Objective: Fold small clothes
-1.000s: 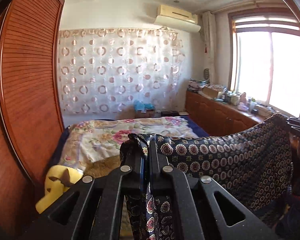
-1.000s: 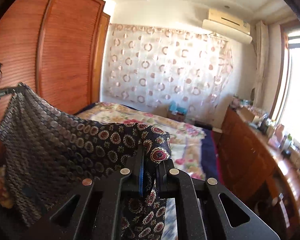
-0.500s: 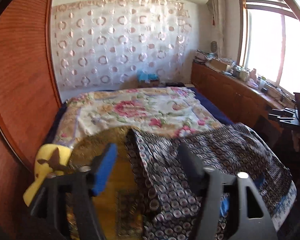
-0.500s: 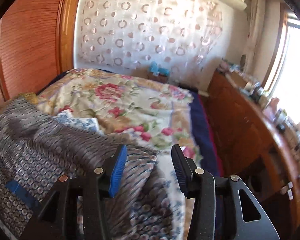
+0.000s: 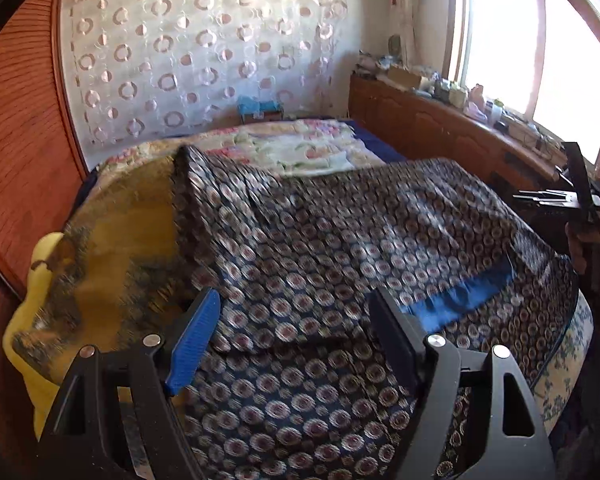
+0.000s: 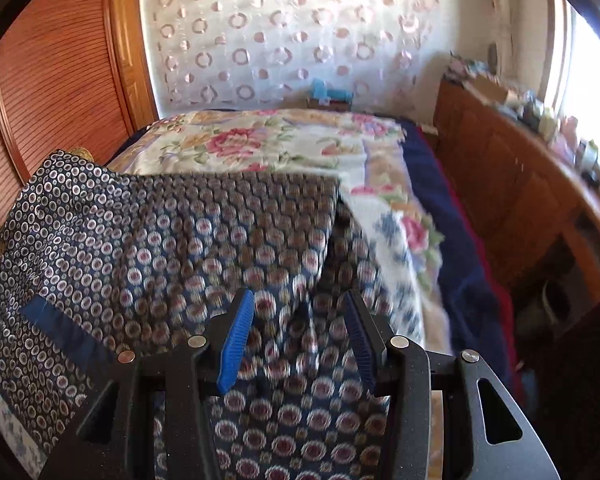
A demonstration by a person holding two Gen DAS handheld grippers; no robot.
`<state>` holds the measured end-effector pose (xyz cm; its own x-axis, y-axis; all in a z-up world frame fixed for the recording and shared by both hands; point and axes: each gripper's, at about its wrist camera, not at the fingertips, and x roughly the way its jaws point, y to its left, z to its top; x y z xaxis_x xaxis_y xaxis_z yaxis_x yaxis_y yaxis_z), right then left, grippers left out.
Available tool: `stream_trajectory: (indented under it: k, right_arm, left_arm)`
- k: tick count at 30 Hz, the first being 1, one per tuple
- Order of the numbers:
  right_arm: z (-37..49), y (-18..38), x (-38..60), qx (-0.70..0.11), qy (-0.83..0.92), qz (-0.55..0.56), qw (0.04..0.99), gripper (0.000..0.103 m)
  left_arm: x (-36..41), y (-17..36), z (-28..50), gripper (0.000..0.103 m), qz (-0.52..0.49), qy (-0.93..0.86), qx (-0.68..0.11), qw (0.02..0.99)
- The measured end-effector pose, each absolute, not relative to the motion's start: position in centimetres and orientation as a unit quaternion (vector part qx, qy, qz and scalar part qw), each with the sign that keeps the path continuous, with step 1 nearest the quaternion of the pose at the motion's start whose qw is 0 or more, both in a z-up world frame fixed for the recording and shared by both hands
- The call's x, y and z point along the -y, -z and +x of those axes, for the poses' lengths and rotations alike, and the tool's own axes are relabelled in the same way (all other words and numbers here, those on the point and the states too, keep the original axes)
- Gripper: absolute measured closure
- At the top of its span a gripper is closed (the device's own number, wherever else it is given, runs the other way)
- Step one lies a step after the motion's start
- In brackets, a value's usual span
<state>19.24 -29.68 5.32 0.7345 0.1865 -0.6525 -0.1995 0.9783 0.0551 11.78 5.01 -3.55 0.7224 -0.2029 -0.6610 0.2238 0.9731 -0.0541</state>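
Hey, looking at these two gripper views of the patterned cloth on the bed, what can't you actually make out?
- Patterned cloth: its near edge is hidden behind the left gripper; motion blur smears the print.
- Right view: cloth folds between the right gripper fingers are blurred.
- Windowsill items: too small.

One dark navy medallion-patterned cloth garment lies on one floral-quilted bed, one yellow plush toy at its left edge.
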Motion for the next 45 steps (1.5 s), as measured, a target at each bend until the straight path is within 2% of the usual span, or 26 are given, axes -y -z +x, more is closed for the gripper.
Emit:
stream_trajectory:
  k: [11, 17, 23, 25, 27, 29, 32, 36, 45]
  right_arm:
    - [19.1, -5.0, 30.8, -0.362, -0.141, 0.026, 0.921, 0.055]
    - [20.4, -3.7, 29.2, -0.373, -0.134, 0.007, 0.918, 0.055]
    - [22.4, -2.6, 28.5, -0.401, -0.131, 0.011, 0.906, 0.055]
    - [23.1, -2.3, 27.7, -0.413, -0.133, -0.004, 0.901, 0.065]
    - [23.1, -2.4, 27.0, -0.415, -0.128, -0.033, 0.900, 0.086]
    - [23.2, -2.8, 26.7, -0.419, -0.141, -0.036, 0.896, 0.099]
    - [22.6, -3.9, 27.1, -0.402, -0.156, -0.019, 0.902, 0.101]
    - [21.4, -6.2, 30.4, -0.355, -0.166, 0.076, 0.917, 0.101]
    - [22.5, -3.2, 29.9, -0.377, -0.113, 0.035, 0.919, 0.101]
  left_arm:
    - [-2.6, 8.5, 12.2, 0.025, 0.033, 0.121, -0.417, 0.900]
    - [-2.2, 10.6, 12.7, 0.025, 0.042, 0.113, -0.443, 0.888]
    - [-2.0, 10.8, 12.6, 0.022, 0.043, 0.119, -0.430, 0.894]
    - [-2.1, 10.8, 12.7, 0.021, 0.044, 0.120, -0.430, 0.894]
    - [-1.8, 10.9, 13.0, 0.015, 0.046, 0.125, -0.433, 0.892]
    - [-1.5, 11.0, 13.1, 0.014, 0.049, 0.126, -0.433, 0.891]
    - [-1.6, 10.9, 13.1, 0.014, 0.047, 0.127, -0.433, 0.891]
    - [-1.6, 10.9, 13.1, 0.014, 0.047, 0.126, -0.433, 0.891]
    - [-1.4, 10.9, 13.1, 0.014, 0.050, 0.124, -0.433, 0.892]
